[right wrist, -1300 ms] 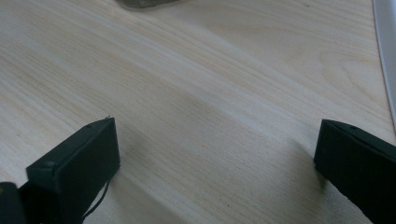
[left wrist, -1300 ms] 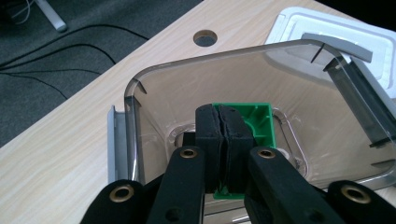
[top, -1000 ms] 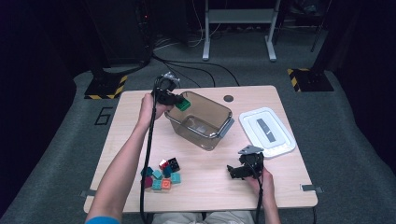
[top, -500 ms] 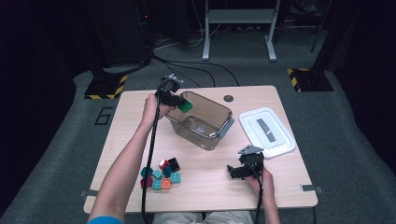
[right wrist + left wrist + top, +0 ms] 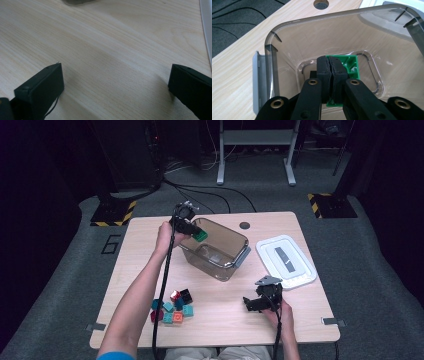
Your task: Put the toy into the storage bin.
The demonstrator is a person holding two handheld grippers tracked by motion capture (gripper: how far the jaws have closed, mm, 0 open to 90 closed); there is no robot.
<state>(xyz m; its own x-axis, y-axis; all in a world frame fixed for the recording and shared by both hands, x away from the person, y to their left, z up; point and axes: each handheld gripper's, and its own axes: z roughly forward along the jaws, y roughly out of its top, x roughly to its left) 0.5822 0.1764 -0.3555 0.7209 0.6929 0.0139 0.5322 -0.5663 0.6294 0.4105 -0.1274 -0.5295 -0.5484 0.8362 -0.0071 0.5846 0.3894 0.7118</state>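
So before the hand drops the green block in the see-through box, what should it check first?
1. Left gripper pinching the green plastic block: ok.
2. Block over the open clear grey plastic bin: ok.
3. Bin floor under the block bare: ok.
4. White plastic lid off, lying beside the bin: ok.
5. Right gripper open, resting away from the bin: ok.
6. Grip centred on the block: cannot tell.
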